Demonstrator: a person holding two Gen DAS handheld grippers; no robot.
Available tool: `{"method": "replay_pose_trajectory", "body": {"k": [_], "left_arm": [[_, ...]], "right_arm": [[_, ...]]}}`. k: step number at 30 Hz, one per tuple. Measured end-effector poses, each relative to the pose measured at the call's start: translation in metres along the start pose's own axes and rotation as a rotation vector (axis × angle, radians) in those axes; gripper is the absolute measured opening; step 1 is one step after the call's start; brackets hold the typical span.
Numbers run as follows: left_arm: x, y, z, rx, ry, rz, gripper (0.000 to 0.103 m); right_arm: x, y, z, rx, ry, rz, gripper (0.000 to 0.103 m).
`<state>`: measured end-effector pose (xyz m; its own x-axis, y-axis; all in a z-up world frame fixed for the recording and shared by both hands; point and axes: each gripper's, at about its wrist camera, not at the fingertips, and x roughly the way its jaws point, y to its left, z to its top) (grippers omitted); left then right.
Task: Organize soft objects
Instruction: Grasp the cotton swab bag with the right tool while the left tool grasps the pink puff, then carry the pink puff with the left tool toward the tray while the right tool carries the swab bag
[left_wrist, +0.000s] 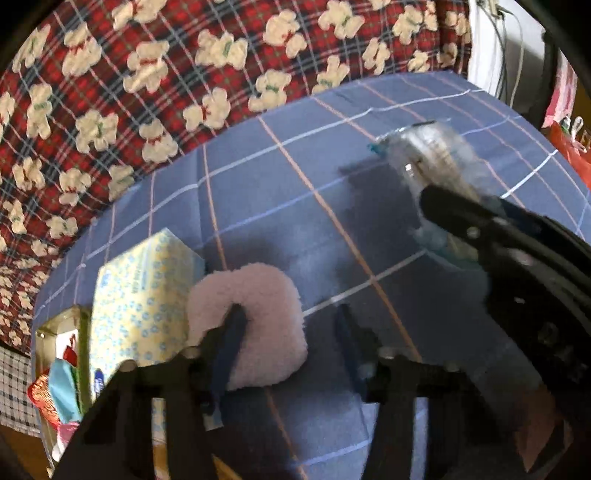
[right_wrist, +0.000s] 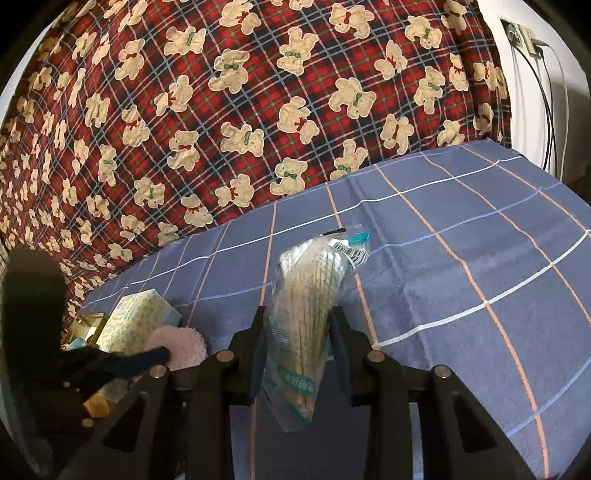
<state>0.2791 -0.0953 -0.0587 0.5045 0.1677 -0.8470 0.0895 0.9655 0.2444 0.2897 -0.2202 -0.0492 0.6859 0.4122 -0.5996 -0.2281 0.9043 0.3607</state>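
Reaching: left gripper partly closed, pink fluffy pad lapping its left finger in the lower centre; whether it is gripped, I cannot tell.
Carrying: right gripper clamps plastic packet, long axis pointing away.
Nearer: the left.
Views: right wrist shows pad beside tissue pack on the table.

The left gripper pointed steeply down, its jaws partly apart; one finger lay against a pink fluffy pad, the other stood clear of it, so no firm grip showed. The right gripper sloped downward, jaws narrowed and clamped on a clear packet of sticks, holding it lifted.
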Motion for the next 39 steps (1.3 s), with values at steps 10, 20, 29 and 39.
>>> {"method": "replay_pose_trajectory", "body": {"k": [10,20,29,39], "left_arm": [[-0.018,0.005,-0.001,-0.039,-0.066,-0.016,0.007],[-0.048,0.012,-0.023,-0.189,-0.268,-0.106,0.007],[-0.057,0.021,-0.033,-0.253,-0.427,-0.081,0.007],[-0.051,0.023,-0.044,-0.292,-0.475,-0.069,0.007]], "right_arm": [[-0.004,0.000,-0.001,0.003,-0.019,0.008,0.035],[-0.006,-0.001,-0.001,-0.007,-0.040,0.007,0.035],[-0.014,0.011,-0.004,-0.067,-0.085,0.000,0.035],[-0.023,0.028,-0.007,-0.143,-0.149,0.007,0.035]]}}
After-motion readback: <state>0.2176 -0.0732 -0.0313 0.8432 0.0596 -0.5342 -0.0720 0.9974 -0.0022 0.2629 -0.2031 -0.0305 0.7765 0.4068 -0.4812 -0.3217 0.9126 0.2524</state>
